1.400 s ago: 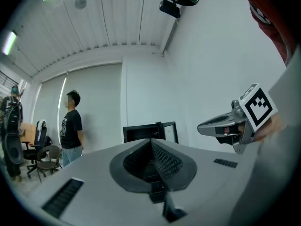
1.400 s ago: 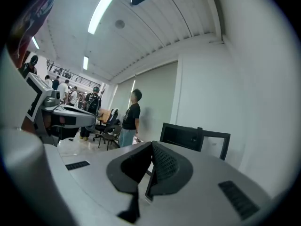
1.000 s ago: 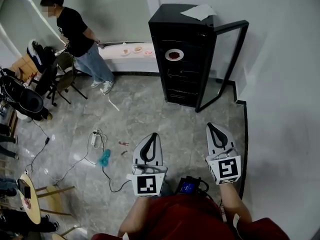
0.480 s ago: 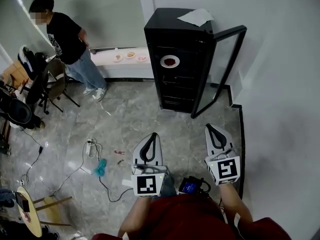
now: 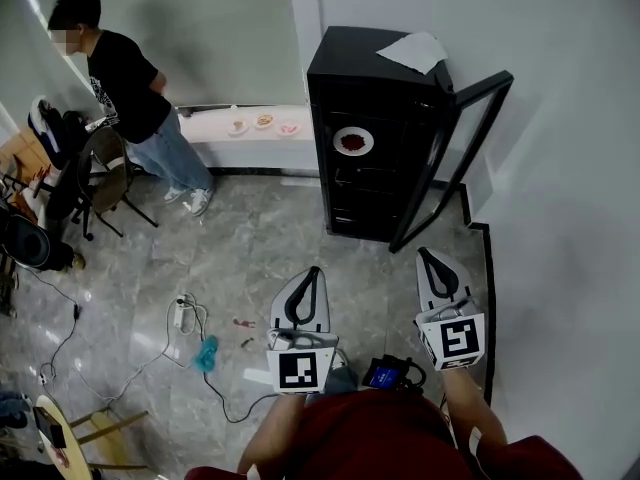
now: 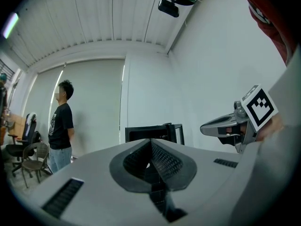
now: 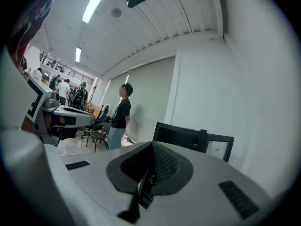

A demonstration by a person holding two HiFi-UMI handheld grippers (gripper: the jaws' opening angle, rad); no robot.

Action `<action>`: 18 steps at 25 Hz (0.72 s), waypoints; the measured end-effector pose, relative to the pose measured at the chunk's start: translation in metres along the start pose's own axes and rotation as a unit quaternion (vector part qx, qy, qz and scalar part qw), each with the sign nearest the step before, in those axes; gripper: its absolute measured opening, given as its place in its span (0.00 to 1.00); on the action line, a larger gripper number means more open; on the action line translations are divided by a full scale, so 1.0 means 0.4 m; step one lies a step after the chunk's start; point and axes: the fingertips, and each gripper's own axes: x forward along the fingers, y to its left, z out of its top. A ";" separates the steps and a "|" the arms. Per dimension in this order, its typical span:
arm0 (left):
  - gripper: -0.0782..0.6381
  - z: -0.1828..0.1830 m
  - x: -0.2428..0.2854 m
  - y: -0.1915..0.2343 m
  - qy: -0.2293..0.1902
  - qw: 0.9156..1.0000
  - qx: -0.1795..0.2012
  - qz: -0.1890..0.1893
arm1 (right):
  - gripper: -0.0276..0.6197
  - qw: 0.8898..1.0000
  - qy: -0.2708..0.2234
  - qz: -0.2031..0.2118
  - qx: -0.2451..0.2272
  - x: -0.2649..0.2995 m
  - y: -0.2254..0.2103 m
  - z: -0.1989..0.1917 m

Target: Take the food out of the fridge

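A black fridge (image 5: 380, 138) stands against the far wall with its glass door (image 5: 455, 158) swung open to the right. A white plate of red food (image 5: 352, 141) sits on its top shelf. The fridge also shows ahead in the left gripper view (image 6: 153, 133) and the right gripper view (image 7: 181, 136). My left gripper (image 5: 313, 271) and right gripper (image 5: 428, 253) are held side by side in front of me, a stretch of floor short of the fridge. Both point towards it. Each is shut with nothing between its jaws.
A sheet of paper (image 5: 420, 50) lies on the fridge top. A person in a black T-shirt (image 5: 130, 78) stands at the back left by a ledge with small plates (image 5: 262, 123). Chairs (image 5: 95, 168) stand left. A power strip with cables (image 5: 185, 313) lies on the floor.
The fridge has come nearer to both grippers and lower in the head view. Both grippers stay shut and side by side.
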 end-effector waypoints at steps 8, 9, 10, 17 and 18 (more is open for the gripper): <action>0.13 -0.015 0.097 0.107 0.002 1.000 -0.011 -0.018 | 0.08 1.000 -0.001 -0.023 0.000 0.126 0.008 0.023; 0.13 -0.015 0.106 0.115 0.001 1.000 -0.011 -0.021 | 0.08 1.000 -0.001 -0.027 -0.001 0.135 0.009 0.024; 0.13 -0.015 0.115 0.122 0.001 1.000 -0.010 -0.025 | 0.08 0.999 0.000 -0.032 0.001 0.143 0.008 0.025; 0.13 -0.039 0.179 0.146 0.003 0.999 -0.012 -0.041 | 0.08 0.999 0.005 -0.053 0.007 0.189 -0.019 0.003; 0.13 -0.044 0.189 0.145 0.004 0.999 -0.012 -0.043 | 0.08 0.998 0.006 -0.055 0.007 0.195 -0.025 -0.002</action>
